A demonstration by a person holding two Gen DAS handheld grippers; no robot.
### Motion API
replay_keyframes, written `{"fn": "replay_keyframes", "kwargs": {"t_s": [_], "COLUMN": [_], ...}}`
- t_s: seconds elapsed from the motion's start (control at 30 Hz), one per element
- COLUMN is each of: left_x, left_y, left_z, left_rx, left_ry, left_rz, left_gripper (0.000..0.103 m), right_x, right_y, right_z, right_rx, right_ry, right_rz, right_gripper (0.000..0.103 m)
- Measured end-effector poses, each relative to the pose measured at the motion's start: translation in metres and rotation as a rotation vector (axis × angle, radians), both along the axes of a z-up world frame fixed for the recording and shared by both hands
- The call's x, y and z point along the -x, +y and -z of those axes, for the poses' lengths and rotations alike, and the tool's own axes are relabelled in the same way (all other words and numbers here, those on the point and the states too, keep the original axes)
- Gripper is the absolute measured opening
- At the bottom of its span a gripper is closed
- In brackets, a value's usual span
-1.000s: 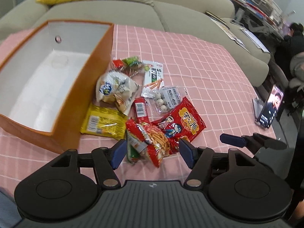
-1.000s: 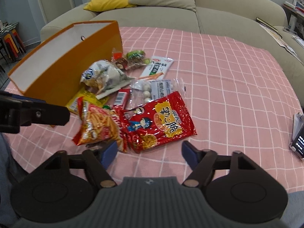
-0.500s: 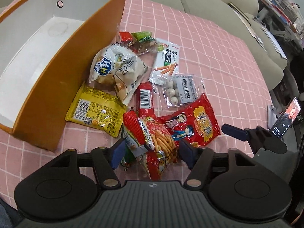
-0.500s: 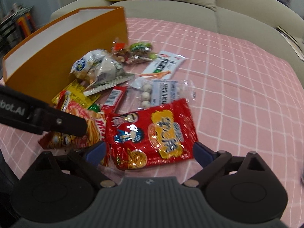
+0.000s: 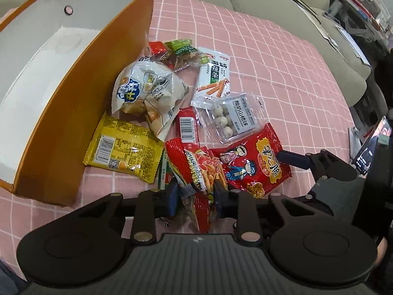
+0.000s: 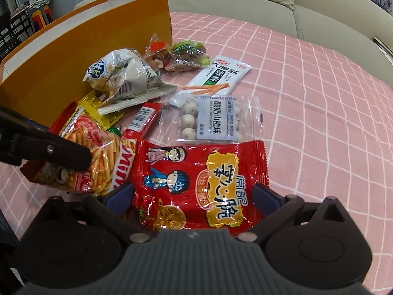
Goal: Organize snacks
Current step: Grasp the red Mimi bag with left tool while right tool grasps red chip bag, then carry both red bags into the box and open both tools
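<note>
The right gripper (image 6: 192, 193) is pointing down at a pile of snacks on a pink checked surface (image 6: 319, 123). Its jaws have just been opening and are standing wide, one on each side of a red bag (image 6: 196, 179), with neither pad clearly pressing on it. Left of it, the left gripper's dark finger (image 6: 63, 152) is lying over a fries bag (image 6: 98, 162). Behind are lying a clear pack of white balls (image 6: 213, 120), a white strip pack (image 6: 221, 76), a white puffy bag (image 6: 122, 76), a yellow packet (image 6: 93, 103) and small wrapped sweets (image 6: 179, 56). An orange box (image 6: 86, 56) is standing at the left, and a beige sofa (image 6: 245, 5) is filling the background.
</note>
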State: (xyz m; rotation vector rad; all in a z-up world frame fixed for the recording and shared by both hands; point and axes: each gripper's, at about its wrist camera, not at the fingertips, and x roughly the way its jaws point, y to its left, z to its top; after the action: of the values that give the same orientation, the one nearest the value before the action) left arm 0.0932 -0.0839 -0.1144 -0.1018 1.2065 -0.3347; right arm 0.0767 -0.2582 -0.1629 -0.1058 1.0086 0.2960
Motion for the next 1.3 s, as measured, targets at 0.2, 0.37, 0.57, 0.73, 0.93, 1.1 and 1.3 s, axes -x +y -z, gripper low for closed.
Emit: {"fn": "replay_keyframes", "kwargs": {"t_s": [0.2,0.37,0.57,0.73,0.93,1.1,1.3], "left_x": [0.002,0.004,0.01,0.017,0.029,0.037,0.032], "left_y": [-0.002,0.001,0.008,0.016,0.024,0.04,0.075], "left_z": [-0.002,-0.007,-0.019,-0.038,-0.065,-0.089,-0.121], "left_rx": [-0.006,0.001,-0.003,-0.002,-0.012,0.003,-0.004], "left_ry": [-0.013,-0.036,-0.079,-0.138,-0.211,-0.275,-0.357], "left_rz": [0.012,0.008,-0.013,-0.024,-0.021,-0.043,-0.108], "left_gripper": [0.031,0.029,0.029,0.029,0.029,0.029,0.029], "right_x": [0.002,0.004,0.006,0.018,0.036,0.043,0.039], "right_y": [0.006,0.009,0.008,0.008,0.013,0.026,0.051], "right_z": [0.003,0.002,-0.006,-0.021,-0.053,-0.089,-0.132], "right_rx": [0.039,0.069,0.062,0.043,0.008,-0.01,-0.034], "right_ry": [-0.005,-0.012,-0.013,-0.035,-0.095,-0.168,-0.242], "right_rz": [-0.005,-0.01,0.003,0.015,0.016,-0.026,-0.111], "right_gripper": [0.099,0.085,0.073,0.071,0.071,0.071,0.071]}}
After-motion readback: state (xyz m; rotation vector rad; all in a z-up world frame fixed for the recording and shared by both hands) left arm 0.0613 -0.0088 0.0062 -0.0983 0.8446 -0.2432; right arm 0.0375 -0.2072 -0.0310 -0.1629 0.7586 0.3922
